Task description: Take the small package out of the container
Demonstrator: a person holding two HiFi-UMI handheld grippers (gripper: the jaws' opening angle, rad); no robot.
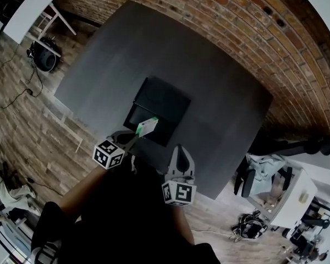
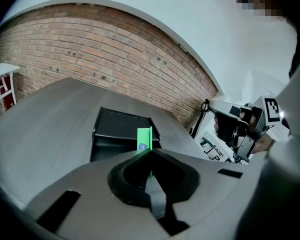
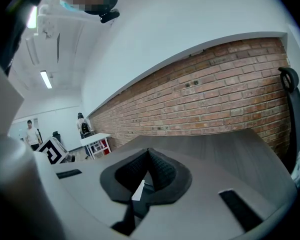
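A small green and white package [image 1: 147, 127] hangs just above the near edge of the black open container [image 1: 157, 110] on the dark grey table. My left gripper [image 1: 136, 135] is shut on it. In the left gripper view the green package [image 2: 144, 139] stands on edge between the closed jaws of my left gripper [image 2: 150, 152], with the black container [image 2: 121, 132] behind and below it. My right gripper [image 1: 181, 154] hovers over the table's near edge, right of the container. In the right gripper view my right gripper [image 3: 148, 150] has its jaws together with nothing between them.
The grey table [image 1: 220, 92] stands against a brick wall [image 1: 236, 32]. A white desk [image 1: 30, 12] and a round black object [image 1: 45, 59] are on the wooden floor at the left. An office chair [image 1: 280, 147] and a cluttered white cart [image 1: 289, 194] stand at the right.
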